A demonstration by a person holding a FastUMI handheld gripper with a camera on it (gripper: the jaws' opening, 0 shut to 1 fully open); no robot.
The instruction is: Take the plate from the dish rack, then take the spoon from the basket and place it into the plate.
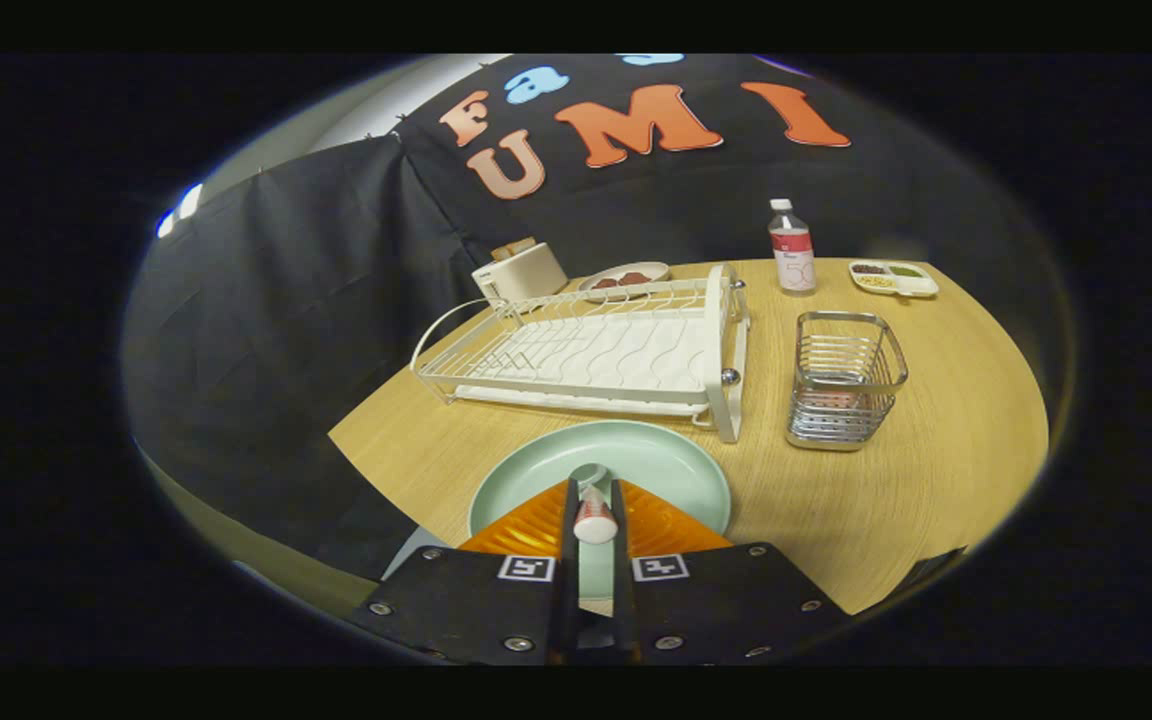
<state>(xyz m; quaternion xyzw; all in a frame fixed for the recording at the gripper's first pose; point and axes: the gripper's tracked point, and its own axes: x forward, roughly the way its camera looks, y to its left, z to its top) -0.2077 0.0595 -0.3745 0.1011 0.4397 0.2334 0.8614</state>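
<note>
A pale green plate (pixel 671 465) lies flat on the wooden table, just in front of the white dish rack (pixel 596 350), whose slots hold nothing. My gripper (pixel 593 488) hovers over the near part of the plate, shut on a spoon (pixel 594 520). The spoon's white and red handle is pinched between the two fingers, and its pale green bowl points forward over the middle of the plate. I cannot tell whether the bowl touches the plate. The wire basket (pixel 844 378) stands to the right of the rack, beyond the fingers.
Behind the rack stand a white toaster (pixel 519 273) and a small plate with food (pixel 624 279). A plastic bottle (pixel 792 247) and a divided snack tray (pixel 892 277) sit at the back right. The round table (pixel 946 480) ends close on the left and near sides.
</note>
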